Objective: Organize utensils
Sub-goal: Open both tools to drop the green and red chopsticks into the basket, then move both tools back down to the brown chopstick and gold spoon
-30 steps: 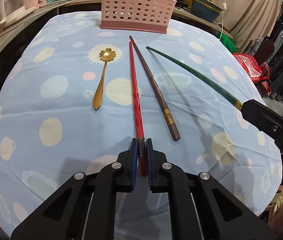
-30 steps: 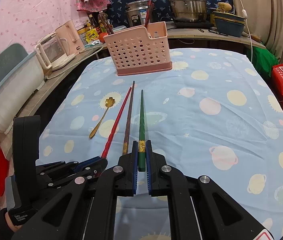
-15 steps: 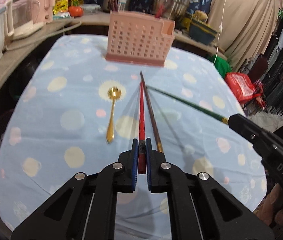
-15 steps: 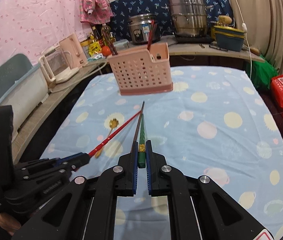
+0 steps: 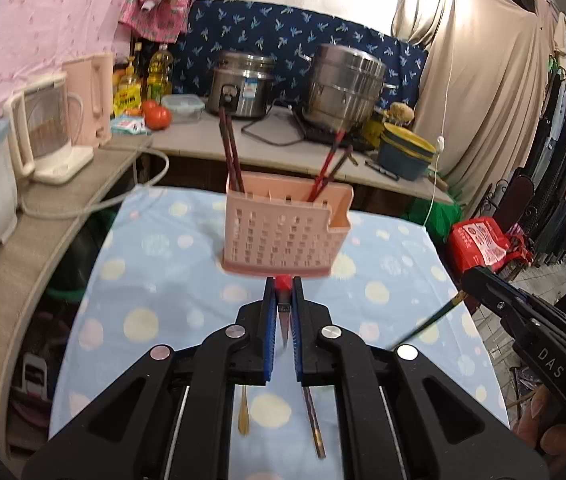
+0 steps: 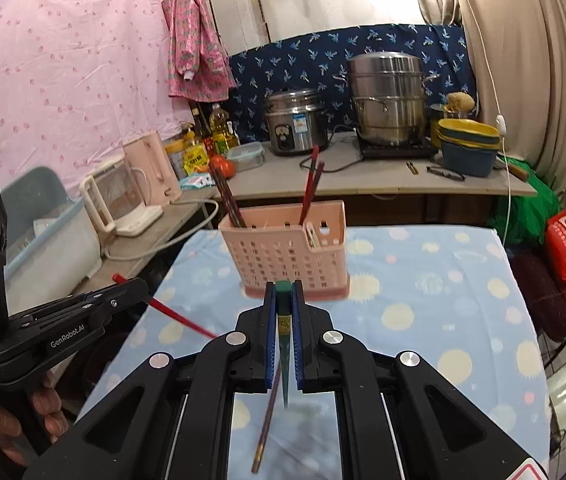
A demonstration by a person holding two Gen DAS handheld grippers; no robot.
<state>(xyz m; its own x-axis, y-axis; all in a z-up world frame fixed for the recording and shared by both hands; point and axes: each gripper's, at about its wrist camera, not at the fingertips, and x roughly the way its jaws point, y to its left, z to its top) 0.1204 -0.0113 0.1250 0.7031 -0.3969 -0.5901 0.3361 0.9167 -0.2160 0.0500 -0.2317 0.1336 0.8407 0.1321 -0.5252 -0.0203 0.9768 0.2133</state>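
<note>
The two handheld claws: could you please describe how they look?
Both are matte black plastic. The left claw and right claw each have blue pads, silver round screws and angular linkage arms. White lettering marks their sides: "GenRobot.AI" on the left, "DAS" on the right.

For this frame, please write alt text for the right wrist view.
The right gripper is shut on a green chopstick, held above a blue dotted tablecloth facing a pink utensil basket. At left, the left gripper holds a red chopstick; a brown chopstick lies below.
</note>
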